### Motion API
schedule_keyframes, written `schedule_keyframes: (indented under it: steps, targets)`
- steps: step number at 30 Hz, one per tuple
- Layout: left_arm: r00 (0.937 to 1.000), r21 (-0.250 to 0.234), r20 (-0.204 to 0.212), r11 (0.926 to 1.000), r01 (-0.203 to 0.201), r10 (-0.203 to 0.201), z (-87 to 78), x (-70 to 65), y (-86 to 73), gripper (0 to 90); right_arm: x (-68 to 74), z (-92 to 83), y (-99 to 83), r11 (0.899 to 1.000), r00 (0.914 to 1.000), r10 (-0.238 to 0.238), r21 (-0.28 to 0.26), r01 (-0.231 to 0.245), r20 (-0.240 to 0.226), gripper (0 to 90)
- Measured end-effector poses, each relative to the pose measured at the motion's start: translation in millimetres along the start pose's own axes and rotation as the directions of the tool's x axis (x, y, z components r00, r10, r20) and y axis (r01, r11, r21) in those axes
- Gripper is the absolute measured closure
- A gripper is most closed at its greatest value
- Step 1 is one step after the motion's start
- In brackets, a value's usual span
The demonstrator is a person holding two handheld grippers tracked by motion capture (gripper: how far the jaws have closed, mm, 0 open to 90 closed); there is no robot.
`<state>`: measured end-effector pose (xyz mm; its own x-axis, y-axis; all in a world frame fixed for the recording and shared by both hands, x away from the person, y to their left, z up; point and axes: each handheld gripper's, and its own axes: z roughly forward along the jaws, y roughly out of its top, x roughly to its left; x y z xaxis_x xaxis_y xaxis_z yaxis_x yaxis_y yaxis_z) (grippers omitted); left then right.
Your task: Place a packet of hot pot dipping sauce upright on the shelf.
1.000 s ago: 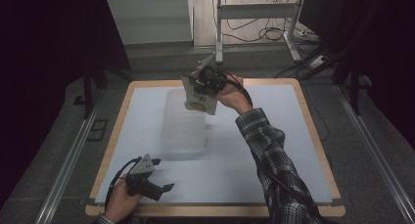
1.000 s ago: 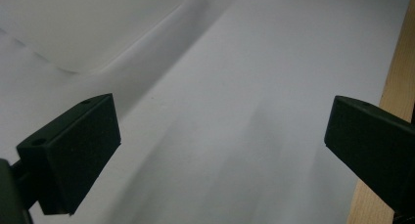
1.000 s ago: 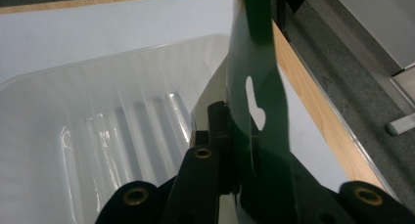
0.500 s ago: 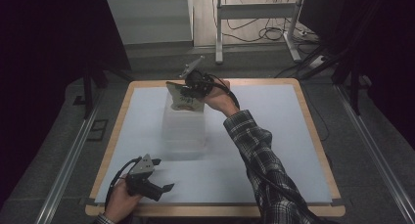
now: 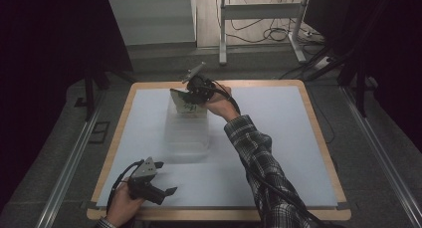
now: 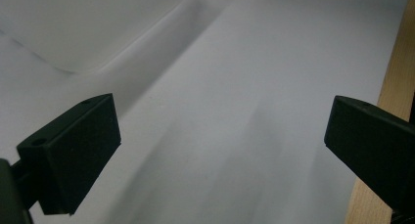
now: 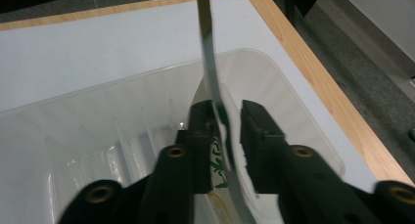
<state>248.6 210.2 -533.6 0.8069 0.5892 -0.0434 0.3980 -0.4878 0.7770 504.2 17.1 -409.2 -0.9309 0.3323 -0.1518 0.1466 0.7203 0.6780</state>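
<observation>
Resting at the near left corner of the white table mat (image 5: 278, 153), the left gripper (image 5: 160, 180) lies low in the person's left hand (image 5: 122, 204) with its jaws spread wide and nothing between them; in the left gripper view they frame bare mat and a strip of the wooden table edge (image 6: 391, 77). Middle of the mat, a clear plastic bin (image 5: 186, 133) stands open-topped, its ribbed walls plain in the right gripper view (image 7: 147, 116). Over the bin's far end the right gripper (image 5: 191, 96) carries a flat packet with green print (image 5: 188, 104), seen edge-on and upright in its own view (image 7: 210, 62). Its jaws have just been opening: there is a gap between the packet and the right-hand pad, while the other pad seems to touch it, so I judge the hold loosened rather than clamped. The risk from here is mostly in that release. A packet let go while standing on edge could catch the bin's rim and tip outward onto the mat, or lean against the wall instead of lying flat. A sticky pad could drag it sideways as the gripper lifts away. With the bin so light and the other gripper well apart from it, a knock from the jaws might also shift it.
</observation>
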Motion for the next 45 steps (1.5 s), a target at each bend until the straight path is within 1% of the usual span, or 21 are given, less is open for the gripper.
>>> schedule_keyframes:
  steps: [2,4,6,9,10,19,23,26,29,36,39,45]
  targets:
    - [1.0000,0.001,-0.001,1.0000,-0.001,0.001,0.2,-0.1,0.0,0.2,1.2,-1.3,-0.6,1.000,0.9999,-0.004,0.001,0.004,0.016,65.7]
    - [1.0000,0.003,-0.001,1.0000,-0.002,0.002,0.3,-0.2,0.0,0.2,1.1,-3.3,-1.4,1.000,0.9997,0.000,-0.010,0.001,0.026,61.7]
    - [1.0000,0.003,-0.002,1.0000,-0.002,0.002,0.3,-0.1,0.0,0.2,0.4,-6.7,-2.7,1.000,0.9993,0.020,-0.021,-0.019,0.033,56.3]
    - [1.0000,0.005,-0.002,1.0000,-0.002,0.002,0.7,-0.2,-0.1,0.2,0.0,-11.4,-5.1,0.999,0.9987,0.027,-0.026,-0.026,0.043,49.3]
    - [1.0000,0.005,-0.003,1.0000,-0.002,0.002,0.7,-0.3,-0.1,0.2,-0.2,-13.4,-6.4,0.999,0.9986,0.030,-0.030,-0.029,0.043,46.7]
    - [1.0000,0.010,-0.005,0.9999,-0.004,0.004,0.5,0.2,-0.1,0.2,-1.4,-26.2,-14.7,0.996,0.9971,0.065,-0.066,-0.062,0.039,32.9]
    - [1.0000,0.007,-0.005,1.0000,0.000,0.000,0.4,0.4,-0.1,0.2,0.8,-29.7,-17.4,0.996,0.9965,0.063,-0.062,-0.060,0.054,28.2]
    - [1.0000,0.008,-0.005,1.0000,0.000,0.000,0.3,0.3,-0.1,0.2,1.7,-31.2,-19.5,0.996,0.9961,0.072,-0.063,-0.069,0.050,25.0]
    - [1.0000,0.008,-0.005,1.0000,0.003,-0.003,0.4,0.4,-0.2,0.3,2.6,-33.3,-22.0,0.996,0.9967,0.065,-0.067,-0.062,0.048,21.3]
    - [1.0000,0.012,-0.007,0.9999,0.003,-0.003,0.4,0.6,-0.1,0.2,2.1,-40.4,-28.2,0.991,0.9948,0.096,-0.100,-0.092,0.034,15.4]
    - [1.0000,0.013,-0.006,0.9999,0.004,-0.004,0.5,0.6,-0.1,0.2,2.0,-42.4,-31.1,0.990,0.9942,0.104,-0.101,-0.100,0.030,13.6]
    - [1.0000,0.015,-0.006,0.9999,0.003,-0.003,0.7,0.4,-0.2,0.2,2.5,-47.5,-35.4,0.987,0.9923,0.118,-0.115,-0.113,0.037,10.8]
